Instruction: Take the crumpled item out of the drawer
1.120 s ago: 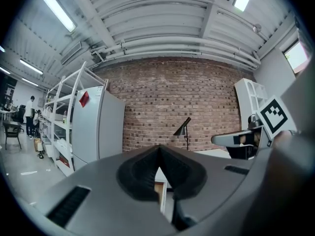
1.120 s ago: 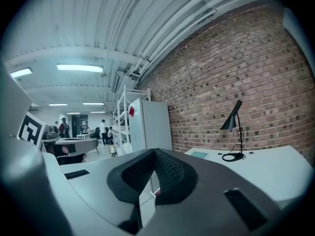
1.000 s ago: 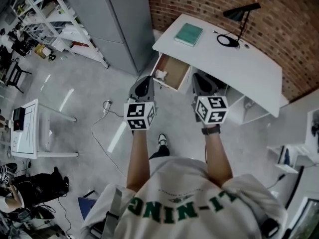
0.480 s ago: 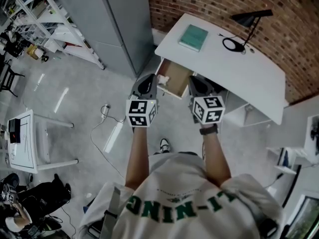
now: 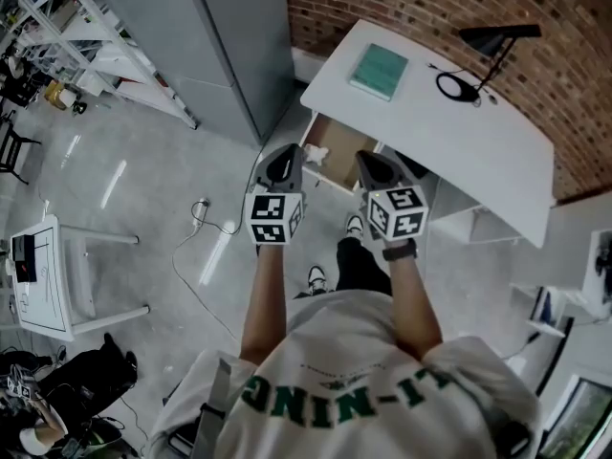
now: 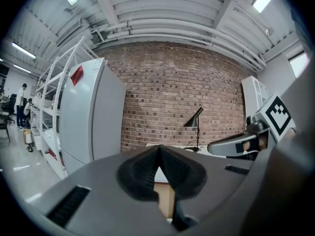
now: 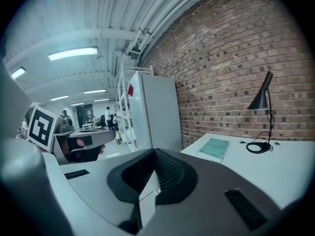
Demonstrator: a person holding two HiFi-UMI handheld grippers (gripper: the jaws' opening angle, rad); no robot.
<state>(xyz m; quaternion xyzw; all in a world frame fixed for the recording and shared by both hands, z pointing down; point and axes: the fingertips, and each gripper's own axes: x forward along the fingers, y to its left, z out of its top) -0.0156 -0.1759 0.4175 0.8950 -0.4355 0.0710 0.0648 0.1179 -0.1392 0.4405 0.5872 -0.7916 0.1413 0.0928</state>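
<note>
The white desk (image 5: 449, 132) has its wooden drawer (image 5: 337, 140) pulled out at the front left. A small pale crumpled item (image 5: 315, 154) lies in the drawer's near left corner. My left gripper (image 5: 286, 153) hovers just left of the drawer, shut, nothing in it. My right gripper (image 5: 367, 159) hovers over the drawer's right side, also shut and empty. In the left gripper view the shut jaws (image 6: 158, 149) hide most of the drawer; a strip of its wood (image 6: 165, 200) shows below them. The right gripper view has its shut gripper (image 7: 154, 154) aimed along the desk top (image 7: 275, 166).
A teal book (image 5: 378, 68), a black desk lamp (image 5: 497, 36) and a coiled cable (image 5: 457, 87) lie on the desk. A brick wall (image 5: 535, 8) stands behind it, a grey cabinet (image 5: 239, 36) to the left. A cable (image 5: 196, 218) trails on the floor.
The person has stepped towards the desk, a leg now forward. Both grippers have come closer to the open drawer and stayed shut.
</note>
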